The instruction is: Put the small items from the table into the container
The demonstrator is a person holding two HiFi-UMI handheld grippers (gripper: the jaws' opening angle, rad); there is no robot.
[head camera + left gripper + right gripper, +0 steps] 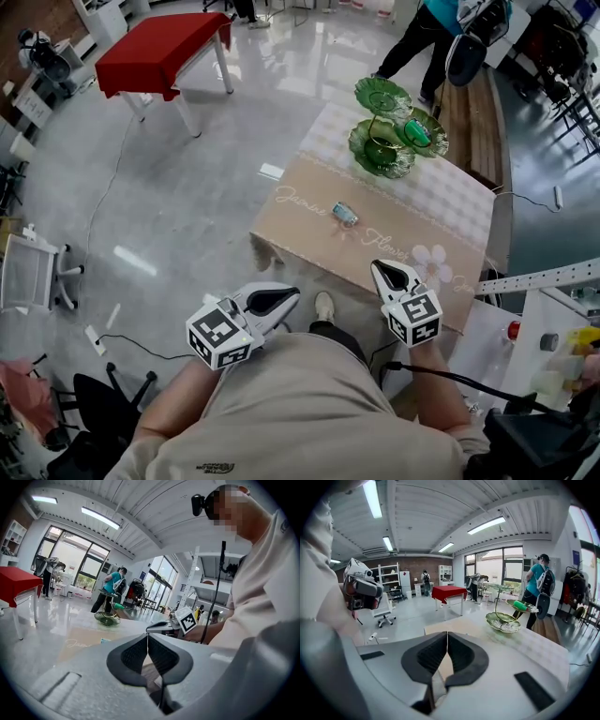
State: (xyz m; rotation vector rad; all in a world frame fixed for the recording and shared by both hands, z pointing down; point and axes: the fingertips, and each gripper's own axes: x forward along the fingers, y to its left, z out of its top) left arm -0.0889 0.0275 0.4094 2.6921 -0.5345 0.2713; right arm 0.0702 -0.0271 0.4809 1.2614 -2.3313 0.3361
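Only one small item [344,214], a bluish piece too small to identify, lies loose on the table [291,220]. It rests on the tan part of the cloth near the middle, well apart from the green tiered dish stand [361,141] at the far end. That stand looks to be the container. It has three glass dishes, and one green item [418,133] already sits in the right-hand dish.

Both tools are held back near the person's body at the near edge of the table, well short of the item. The left gripper [292,296] has its pads pressed together with nothing between them. The right gripper [378,268] is likewise closed and empty.

Judging from this, the pick has not begun, and several things could go wrong:
- The jaws must part before coming down, or closed tips would simply push the item across the cloth.
- The piece is small, so a grip placed off-centre could squirt it sideways or off the table.
- Pads that come in too low may pinch the cloth along with it.
- At the stand, a careless approach could knock the glass dishes or tip the frame.
- A release from too high could bounce the piece out of the shallow dish.

By count there are one loose item, one item stowed, three dishes, two grippers and one table in use.
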